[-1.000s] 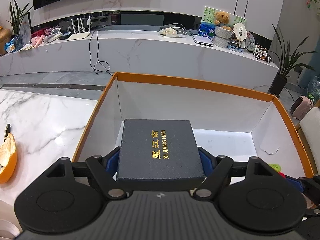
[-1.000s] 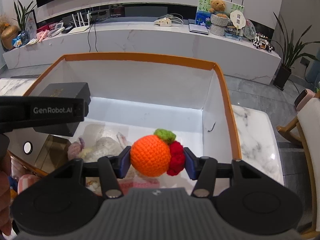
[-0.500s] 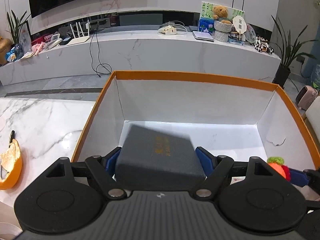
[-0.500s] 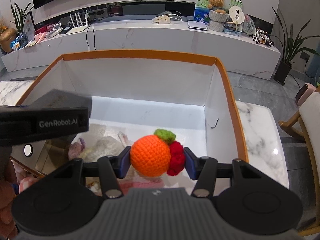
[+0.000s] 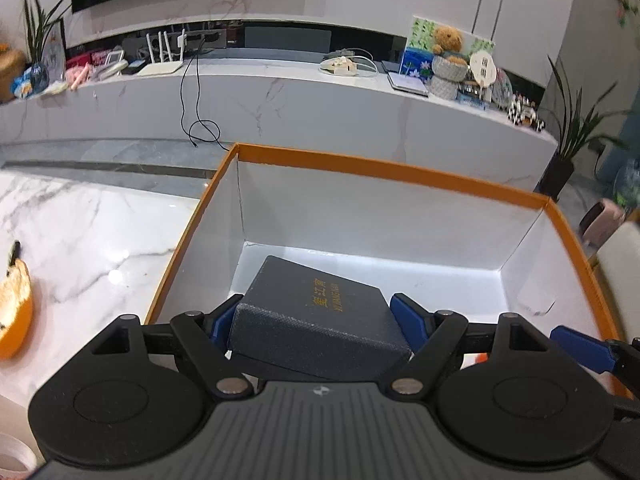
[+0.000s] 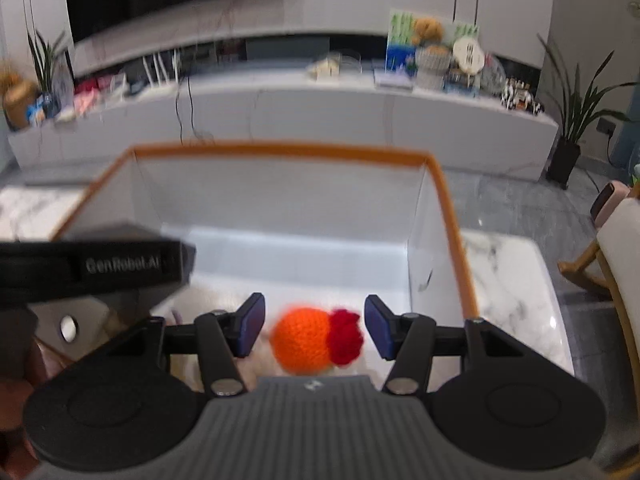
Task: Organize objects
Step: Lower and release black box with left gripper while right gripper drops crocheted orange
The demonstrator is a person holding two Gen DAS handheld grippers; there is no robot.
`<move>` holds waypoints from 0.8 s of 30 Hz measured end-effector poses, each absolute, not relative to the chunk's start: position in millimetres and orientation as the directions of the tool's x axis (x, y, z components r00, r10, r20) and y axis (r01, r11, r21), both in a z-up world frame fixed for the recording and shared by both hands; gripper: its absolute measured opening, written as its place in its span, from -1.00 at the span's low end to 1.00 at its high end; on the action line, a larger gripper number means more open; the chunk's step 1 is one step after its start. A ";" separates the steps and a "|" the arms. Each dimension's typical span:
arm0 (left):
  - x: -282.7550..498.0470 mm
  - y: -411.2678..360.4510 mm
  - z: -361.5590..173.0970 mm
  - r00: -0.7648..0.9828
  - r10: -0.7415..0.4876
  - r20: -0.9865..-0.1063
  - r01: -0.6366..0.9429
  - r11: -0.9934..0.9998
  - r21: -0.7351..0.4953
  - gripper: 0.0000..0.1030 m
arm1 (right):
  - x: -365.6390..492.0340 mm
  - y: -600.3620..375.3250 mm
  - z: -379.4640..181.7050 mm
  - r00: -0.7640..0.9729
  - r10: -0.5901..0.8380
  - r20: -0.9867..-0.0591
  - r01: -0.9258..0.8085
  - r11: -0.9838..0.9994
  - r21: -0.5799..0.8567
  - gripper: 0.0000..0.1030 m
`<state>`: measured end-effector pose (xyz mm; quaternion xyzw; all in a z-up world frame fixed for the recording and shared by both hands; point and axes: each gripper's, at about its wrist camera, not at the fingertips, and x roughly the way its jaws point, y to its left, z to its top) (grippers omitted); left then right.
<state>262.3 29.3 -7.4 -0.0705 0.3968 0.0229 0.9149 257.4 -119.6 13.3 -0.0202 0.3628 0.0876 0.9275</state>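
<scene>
The left tongs grasp the dark gift box, tilted low in the orange-rimmed carton. The right tongs stand released, pads clear of the crocheted orange between them, over the carton's lower right floor.

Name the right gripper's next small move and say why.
Probably lift the right gripper straight up out of the orange-rimmed box. Its jaws stand open, with both pads clear of the crochet orange, which seems to lie inside the box, so nothing looks left to hold there.
</scene>
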 end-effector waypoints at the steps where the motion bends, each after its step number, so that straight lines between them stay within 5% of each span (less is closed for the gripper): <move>1: 261.7 31.4 -6.4 0.687 -0.023 -0.727 -0.101 0.987 -0.127 0.79 | 256.6 -121.1 17.4 0.734 0.149 -0.663 -0.169 0.985 0.034 0.13; 21: 260.2 44.0 5.0 0.717 -0.078 -0.693 -0.084 0.977 -0.197 0.79 | 255.5 -127.7 26.0 0.752 0.150 -0.642 -0.141 0.988 0.065 0.20; 24: 261.0 47.5 0.6 0.711 -0.118 -0.694 -0.083 0.965 -0.249 0.94 | 253.8 -126.4 27.0 0.752 0.153 -0.641 -0.147 0.987 0.063 0.20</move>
